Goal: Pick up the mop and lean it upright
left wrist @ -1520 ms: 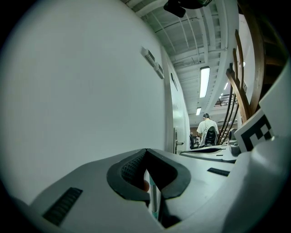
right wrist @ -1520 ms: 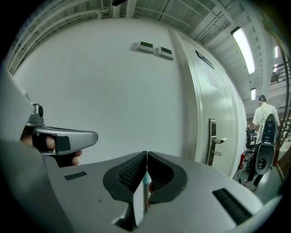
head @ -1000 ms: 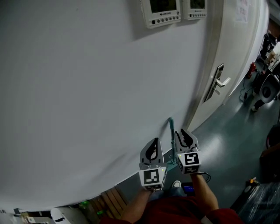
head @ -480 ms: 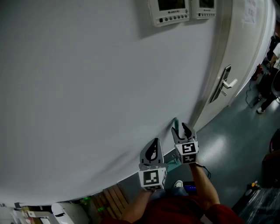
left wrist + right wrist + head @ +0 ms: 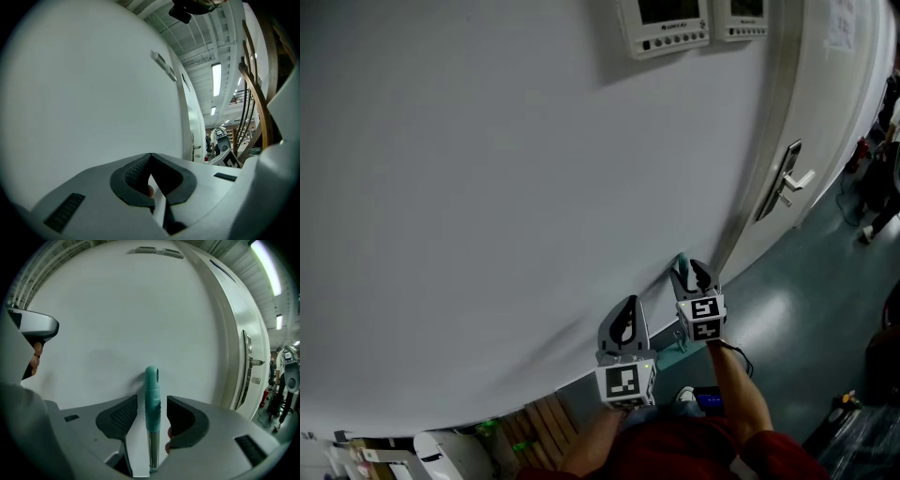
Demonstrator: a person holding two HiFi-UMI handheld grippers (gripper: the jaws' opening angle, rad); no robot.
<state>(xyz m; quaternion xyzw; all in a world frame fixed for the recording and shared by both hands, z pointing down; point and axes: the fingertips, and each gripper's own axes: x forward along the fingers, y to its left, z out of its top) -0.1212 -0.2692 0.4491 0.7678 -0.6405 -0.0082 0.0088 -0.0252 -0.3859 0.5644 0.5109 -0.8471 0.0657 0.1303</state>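
Flanking mop handle [image 5: 152, 392], cropped below, right gripper [image 5: 152, 401] jaws just opened; left gripper [image 5: 150, 165] clenched.

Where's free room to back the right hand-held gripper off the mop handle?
Jaws of the right hand-held gripper have just been opening, gaps either side of the mop handle between them. Free: bare wall between handle and door frame; floor beyond. Crowded: left hand-held gripper close alongside.

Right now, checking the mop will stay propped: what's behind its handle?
The white wall stands behind the mop handle, which rises between the right gripper jaws, just opened. Its body covers the lower shaft.
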